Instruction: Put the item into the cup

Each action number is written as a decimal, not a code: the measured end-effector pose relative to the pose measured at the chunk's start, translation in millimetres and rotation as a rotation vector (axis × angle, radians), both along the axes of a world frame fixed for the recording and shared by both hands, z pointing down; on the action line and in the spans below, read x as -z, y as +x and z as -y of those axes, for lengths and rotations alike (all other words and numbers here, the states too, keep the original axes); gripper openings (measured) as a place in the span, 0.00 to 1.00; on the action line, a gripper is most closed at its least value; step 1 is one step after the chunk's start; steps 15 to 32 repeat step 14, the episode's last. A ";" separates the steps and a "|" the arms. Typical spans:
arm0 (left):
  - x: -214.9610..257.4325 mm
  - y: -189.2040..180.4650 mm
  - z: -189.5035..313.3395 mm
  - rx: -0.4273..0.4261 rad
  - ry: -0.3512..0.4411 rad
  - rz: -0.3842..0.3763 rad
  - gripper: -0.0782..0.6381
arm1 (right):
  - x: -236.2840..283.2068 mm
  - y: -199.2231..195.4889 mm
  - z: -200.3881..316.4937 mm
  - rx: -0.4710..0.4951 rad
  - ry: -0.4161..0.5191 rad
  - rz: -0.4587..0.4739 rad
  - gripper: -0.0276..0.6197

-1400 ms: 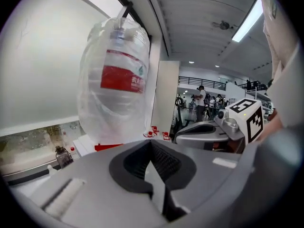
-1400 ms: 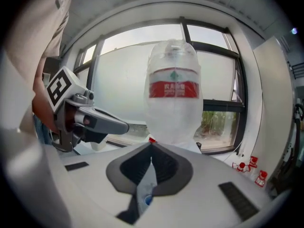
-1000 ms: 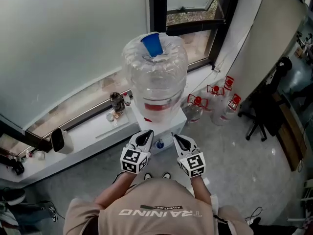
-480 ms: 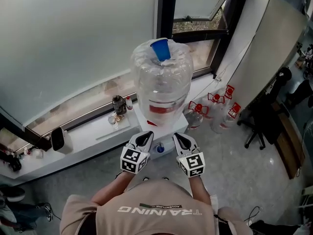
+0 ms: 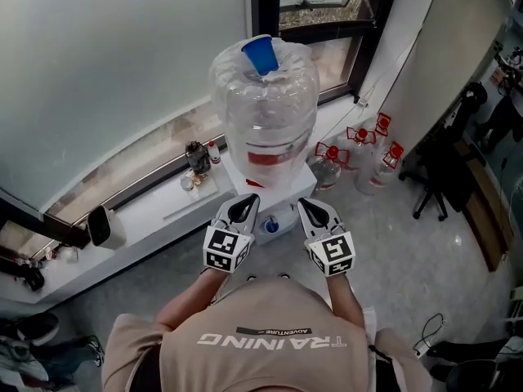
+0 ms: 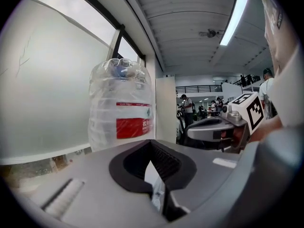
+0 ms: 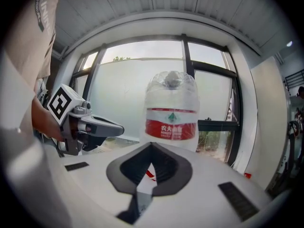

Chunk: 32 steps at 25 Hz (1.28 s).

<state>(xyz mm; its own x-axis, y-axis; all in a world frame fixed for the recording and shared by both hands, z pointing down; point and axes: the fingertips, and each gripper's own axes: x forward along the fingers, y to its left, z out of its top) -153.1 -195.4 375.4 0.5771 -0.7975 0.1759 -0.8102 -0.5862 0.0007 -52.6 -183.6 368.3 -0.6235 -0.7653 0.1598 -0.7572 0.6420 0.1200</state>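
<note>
Blue cup [image 5: 260,54]: in the head view it stands on top of the upturned water bottle [image 5: 265,104], at the far side of the scene by the window. The bottle sits on a white dispenser [image 5: 282,196]. The left gripper [image 5: 243,209] and right gripper [image 5: 313,212] are held side by side, near the dispenser's front, well below the cup. No item for the cup can be identified in this view.

Left gripper view: the jaws are closed together with nothing between them. The bottle rises beyond them, to the left.

Right gripper view: the jaws are likewise closed on nothing. The bottle stands straight ahead.

Task status, as a judgement: not begun. No item is held and the cup's contents cannot be seen. Locating the item, gripping it and placing it in the cup all remain.
</note>
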 end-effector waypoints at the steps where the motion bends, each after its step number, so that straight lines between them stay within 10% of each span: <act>1: 2.1 0.6 0.7 -0.002 0.007 0.003 0.12 | 1.8 2.4 0.3 -0.002 0.004 0.003 0.06; 32: 13.0 -0.8 17.7 0.021 0.030 -0.003 0.12 | 3.6 16.8 5.5 -0.003 0.034 0.012 0.06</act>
